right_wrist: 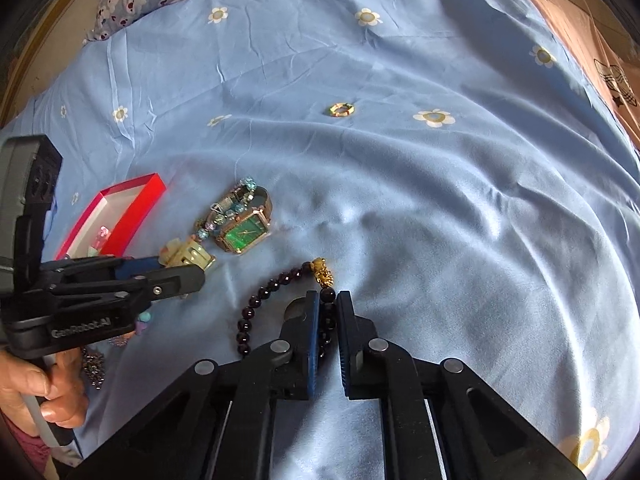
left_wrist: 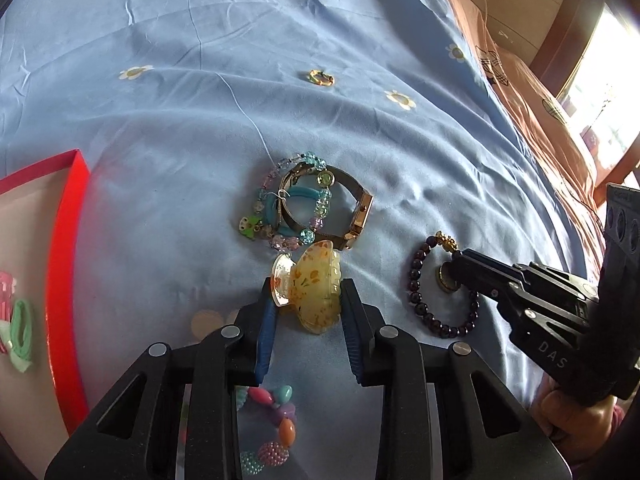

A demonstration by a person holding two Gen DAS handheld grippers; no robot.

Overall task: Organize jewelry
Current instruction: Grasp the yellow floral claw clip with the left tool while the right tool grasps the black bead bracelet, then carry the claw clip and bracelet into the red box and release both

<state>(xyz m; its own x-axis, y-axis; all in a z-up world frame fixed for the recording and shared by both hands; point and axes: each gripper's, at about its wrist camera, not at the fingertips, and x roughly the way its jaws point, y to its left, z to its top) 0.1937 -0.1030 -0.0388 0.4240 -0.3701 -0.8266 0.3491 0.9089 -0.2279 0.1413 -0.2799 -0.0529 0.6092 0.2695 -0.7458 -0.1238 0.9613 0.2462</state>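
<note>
Landmark: the gold-cased watch (right_wrist: pixel 243 233) with a green dial, lying on the blue flowered bedsheet (left_wrist: pixel 168 128).

Left gripper (left_wrist: pixel 306 300): pads pressed on either side of the yellow hair claw clip (left_wrist: pixel 310 294), which lies on the sheet just in front of the watch, touching or nearly touching its case.

Right gripper (right_wrist: pixel 328 312): jaws drawn together on a strand of the dark bead bracelet (right_wrist: pixel 250 316), right of the watch in the left wrist view. The bracelet's gold charm (right_wrist: pixel 322 272) lies just beyond the gripper tips. The rest of the loop rests on the sheet.

A clear pastel bead bracelet (left_wrist: pixel 288 204) and a teal ring-shaped piece (left_wrist: pixel 294 200) are heaped against the watch band.

Small gold ring (left_wrist: pixel 321 77): alone on the sheet, well beyond the watch.

Red box (left_wrist: pixel 66 280): left of the watch, open, with green and pink items inside.

Chunky coloured bead bracelet (left_wrist: pixel 272 428): on the sheet beneath the left gripper's body, nearer than the clip.

A hand (right_wrist: pixel 44 388) holds the left gripper's handle.
</note>
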